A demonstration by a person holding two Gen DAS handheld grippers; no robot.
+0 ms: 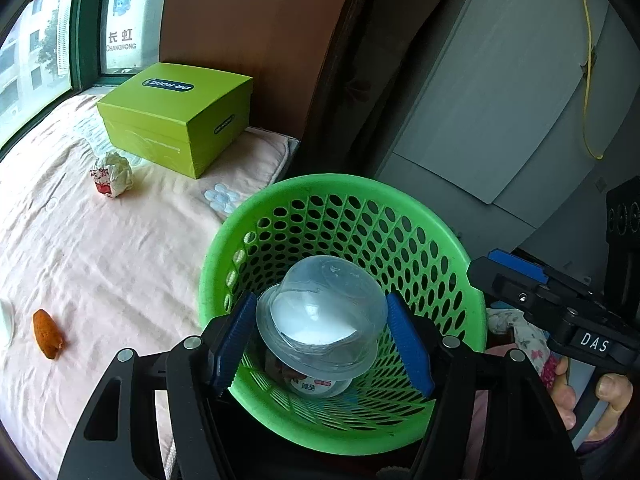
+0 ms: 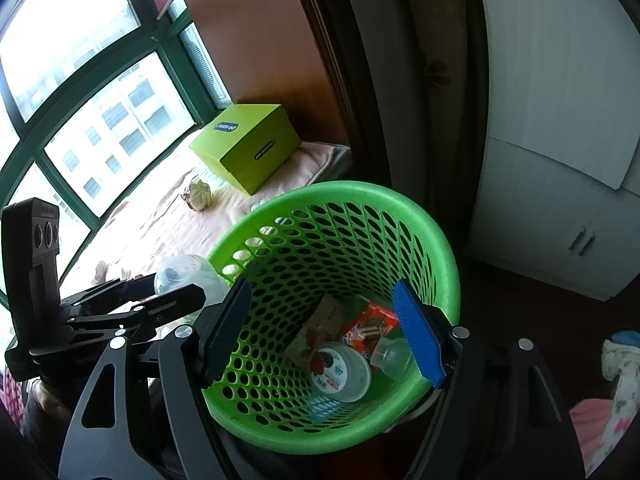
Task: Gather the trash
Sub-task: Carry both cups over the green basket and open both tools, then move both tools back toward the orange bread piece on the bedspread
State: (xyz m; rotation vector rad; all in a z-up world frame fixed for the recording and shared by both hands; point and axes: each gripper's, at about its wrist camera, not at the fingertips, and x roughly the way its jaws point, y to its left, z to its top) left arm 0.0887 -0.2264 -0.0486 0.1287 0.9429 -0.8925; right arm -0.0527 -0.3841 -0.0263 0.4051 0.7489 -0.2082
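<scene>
My left gripper [image 1: 322,344] is shut on a clear plastic cup [image 1: 326,314] with white residue and holds it over the green mesh basket [image 1: 420,216]. My right gripper [image 2: 322,328] is open and empty above the same basket [image 2: 400,208], which holds a yogurt cup [image 2: 340,370], an orange wrapper [image 2: 370,330], a card packet [image 2: 318,330] and a clear bottle [image 2: 394,354]. The left gripper with its cup [image 2: 184,276] shows at the left of the right wrist view. A crumpled paper ball [image 1: 112,174] and an orange peel piece [image 1: 46,334] lie on the pink bed sheet [image 1: 120,260].
A lime green box [image 1: 176,114] stands at the bed's far end by the window [image 1: 36,48]. A grey wardrobe [image 2: 560,160] stands to the right. The right gripper's body [image 1: 560,308] is beside the basket's right rim.
</scene>
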